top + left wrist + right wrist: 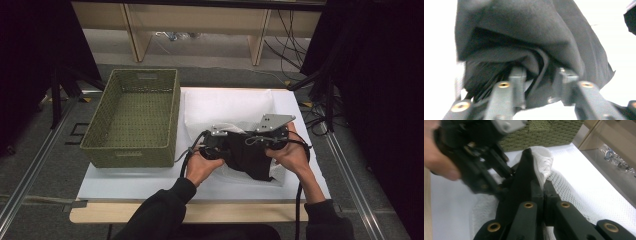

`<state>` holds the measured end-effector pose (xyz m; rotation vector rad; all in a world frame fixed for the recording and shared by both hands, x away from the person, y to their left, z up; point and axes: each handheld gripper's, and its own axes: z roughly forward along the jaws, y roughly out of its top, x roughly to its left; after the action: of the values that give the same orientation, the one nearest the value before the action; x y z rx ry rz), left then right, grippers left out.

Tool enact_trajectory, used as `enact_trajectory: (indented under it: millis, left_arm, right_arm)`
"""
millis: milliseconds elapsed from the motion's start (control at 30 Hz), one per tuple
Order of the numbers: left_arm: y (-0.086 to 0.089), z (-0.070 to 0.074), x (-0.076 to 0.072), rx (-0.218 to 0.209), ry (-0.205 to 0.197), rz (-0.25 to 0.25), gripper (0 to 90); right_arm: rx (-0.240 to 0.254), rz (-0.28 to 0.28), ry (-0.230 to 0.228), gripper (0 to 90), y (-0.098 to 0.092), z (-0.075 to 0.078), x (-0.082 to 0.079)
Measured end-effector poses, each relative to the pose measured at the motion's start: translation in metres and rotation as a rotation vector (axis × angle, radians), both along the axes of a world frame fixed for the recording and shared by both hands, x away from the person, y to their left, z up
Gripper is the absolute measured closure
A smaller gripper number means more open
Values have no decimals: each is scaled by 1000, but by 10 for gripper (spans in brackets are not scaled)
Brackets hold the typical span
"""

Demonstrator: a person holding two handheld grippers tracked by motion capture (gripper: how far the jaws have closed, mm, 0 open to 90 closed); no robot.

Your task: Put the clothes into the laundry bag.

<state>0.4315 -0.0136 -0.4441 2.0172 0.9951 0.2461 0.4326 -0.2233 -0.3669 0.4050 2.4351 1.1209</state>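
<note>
Black garment (250,155) bunched between left gripper (216,141) and right gripper (267,135).

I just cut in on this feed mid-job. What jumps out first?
The dark garment bunched between the left gripper and right gripper at the table's middle, over a white mesh bag. The right gripper's jaws are clamped on its edge. An empty green woven basket stands at the left.

A black cloth garment (250,155), bunched and folded, lies partly over a white mesh laundry bag (220,107) spread on the white-covered bench (125,182). A raised fold of the mesh (543,162) touches the dark fabric.
</note>
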Motion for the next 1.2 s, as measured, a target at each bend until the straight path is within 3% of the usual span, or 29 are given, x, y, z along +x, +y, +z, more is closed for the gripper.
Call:
enact_trajectory:
  millis: [67, 133, 233, 333, 400, 733, 800, 833, 900, 933, 967, 1033, 1100, 1133, 1200]
  left_arm:
    - [7, 1, -8, 48, -25, 4, 529]
    - [14, 0, -13, 61, -21, 8, 495]
    - [18, -3, -14, 59, -19, -22, 604]
    - [10, -8, -6, 20, -13, -13, 775]
    - [2, -10, -2, 19, -30, -9, 841]
    - [-16, -2, 18, -19, -68, 45, 874]
    - [-20, -1, 16, -6, -80, 19, 870]
    - [-18, -2, 15, 33, -74, -14, 866]
    - [-15, -5, 16, 49, -72, -22, 859]
    - [-16, -8, 16, 1, -68, 8, 857]
    - [-14, -9, 17, -10, -60, -7, 857]
    - [-16, -8, 18, -24, -60, 2, 856]
    - [-16, -7, 20, -15, -56, -34, 855]
    - [-18, -7, 20, -9, -69, -21, 855]
    - [-18, -8, 25, -37, -69, 18, 856]
  right_arm:
    - [2, -4, 1, 900, 0, 1, 0]
    - [4, -4, -1, 900, -1, 1, -1]
    - [0, 5, -3, 900, 0, 1, 0]
    - [-4, 12, -9, 900, 3, 1, -1]
    - [-1, 18, -13, 900, 5, 3, -3]
    - [8, 20, -16, 900, 2, 6, -4]
    - [19, 13, -15, 900, 1, 6, -4]
    - [22, 12, -17, 900, 0, 6, -4]
    - [29, 4, -26, 900, 0, 5, -3]
    - [31, 5, -44, 900, -1, 5, -1]
    - [44, -8, -24, 900, 0, 4, -2]
    - [45, 6, -16, 900, 2, 2, -1]
    - [45, 7, -20, 900, 4, 2, 0]
    - [49, -1, -16, 900, 4, 2, -1]
    - [47, 17, -40, 900, 3, 4, -1]
